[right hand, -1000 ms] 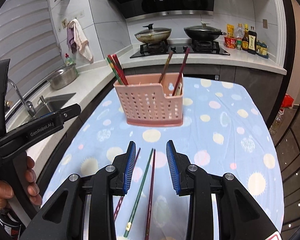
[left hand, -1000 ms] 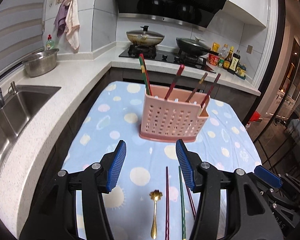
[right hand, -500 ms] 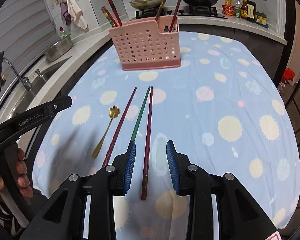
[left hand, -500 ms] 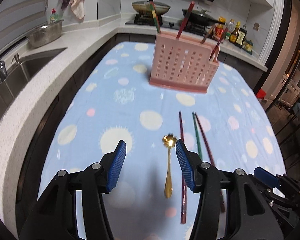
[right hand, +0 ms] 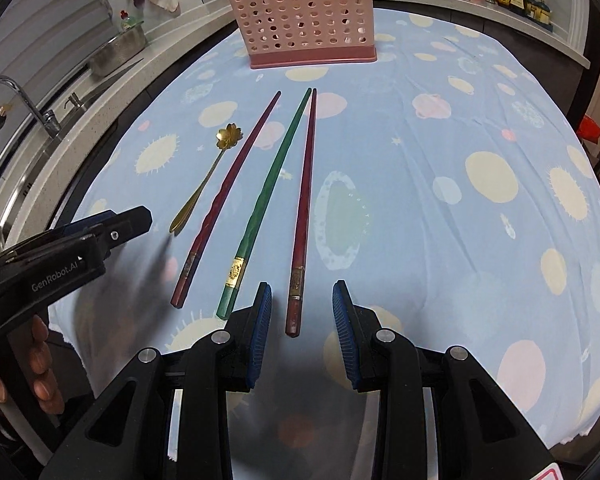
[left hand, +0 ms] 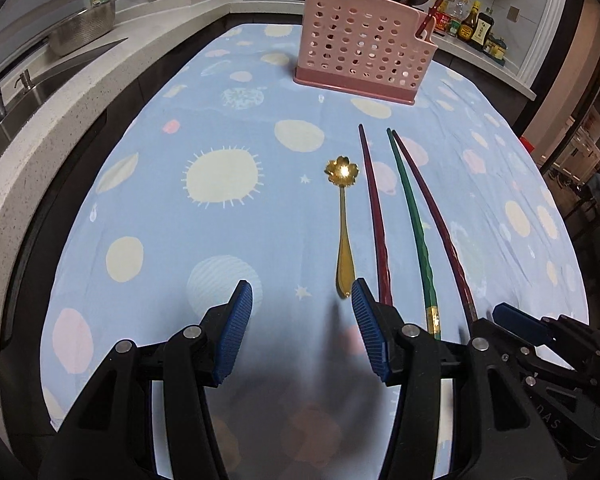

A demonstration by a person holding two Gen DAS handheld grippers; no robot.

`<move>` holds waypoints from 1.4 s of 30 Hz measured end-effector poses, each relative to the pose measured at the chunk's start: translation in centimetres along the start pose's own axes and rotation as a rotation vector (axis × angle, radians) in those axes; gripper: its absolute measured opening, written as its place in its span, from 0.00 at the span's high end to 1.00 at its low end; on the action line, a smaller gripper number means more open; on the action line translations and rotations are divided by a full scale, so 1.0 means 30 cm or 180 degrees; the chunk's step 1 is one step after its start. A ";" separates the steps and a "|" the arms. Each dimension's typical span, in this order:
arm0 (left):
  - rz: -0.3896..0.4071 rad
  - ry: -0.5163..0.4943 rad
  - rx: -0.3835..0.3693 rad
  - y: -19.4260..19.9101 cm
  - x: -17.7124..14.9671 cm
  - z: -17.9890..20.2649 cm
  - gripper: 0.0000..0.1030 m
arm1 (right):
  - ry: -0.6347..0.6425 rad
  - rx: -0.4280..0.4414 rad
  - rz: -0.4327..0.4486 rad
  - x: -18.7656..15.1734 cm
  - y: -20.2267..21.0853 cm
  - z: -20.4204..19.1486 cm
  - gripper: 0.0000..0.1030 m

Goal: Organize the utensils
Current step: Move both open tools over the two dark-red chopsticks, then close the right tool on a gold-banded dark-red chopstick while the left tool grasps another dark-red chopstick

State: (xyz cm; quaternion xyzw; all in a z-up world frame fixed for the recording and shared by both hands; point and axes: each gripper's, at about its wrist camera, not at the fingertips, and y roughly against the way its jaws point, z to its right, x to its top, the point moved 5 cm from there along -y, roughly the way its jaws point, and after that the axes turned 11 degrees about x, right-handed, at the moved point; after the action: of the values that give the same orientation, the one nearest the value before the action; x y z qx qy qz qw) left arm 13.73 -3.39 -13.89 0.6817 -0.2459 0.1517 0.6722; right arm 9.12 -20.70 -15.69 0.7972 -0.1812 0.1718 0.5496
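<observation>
A pink perforated utensil holder [left hand: 364, 40] [right hand: 302, 16] stands at the far end of the blue dotted tablecloth with several chopsticks in it. On the cloth lie a gold flower-headed spoon [left hand: 343, 224] [right hand: 208, 176], a dark red chopstick [left hand: 376, 216] [right hand: 228, 196], a green chopstick [left hand: 414, 232] [right hand: 268, 196] and another red chopstick [left hand: 436, 220] [right hand: 304, 200]. My left gripper [left hand: 302, 300] is open, low over the cloth, just left of the spoon's handle end. My right gripper [right hand: 302, 304] is open, its fingers either side of the rightmost red chopstick's thick end.
A white counter with a sink [left hand: 40, 80], a faucet [right hand: 24, 100] and a steel bowl [left hand: 84, 30] runs along the left. A stove with pans and sauce bottles [left hand: 476, 24] stands behind the holder. The table edge is close below both grippers.
Both grippers have pulled back from the holder and dropped low toward the near ends of the utensils. The spoon and three chopsticks have not moved. Both stay open.
</observation>
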 end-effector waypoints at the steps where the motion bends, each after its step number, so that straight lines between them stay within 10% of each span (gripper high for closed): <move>1: -0.0019 -0.0009 -0.0005 -0.003 -0.009 0.002 0.52 | 0.0008 -0.0008 -0.0005 0.000 -0.004 -0.001 0.69; 35: -0.0123 -0.0261 -0.0198 -0.006 -0.076 0.121 0.45 | -0.0167 -0.0146 0.0072 -0.013 0.006 0.078 0.93; 42: -0.0125 -0.0245 -0.0203 -0.023 -0.072 0.122 0.59 | -0.0167 -0.0145 0.0072 -0.015 0.005 0.079 0.93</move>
State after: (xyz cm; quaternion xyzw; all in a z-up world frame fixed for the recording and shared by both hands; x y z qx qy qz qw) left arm 11.84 -6.76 -15.82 0.6699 -0.2628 0.1043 0.6865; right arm 8.84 -22.92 -16.57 0.7867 -0.2083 0.1529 0.5607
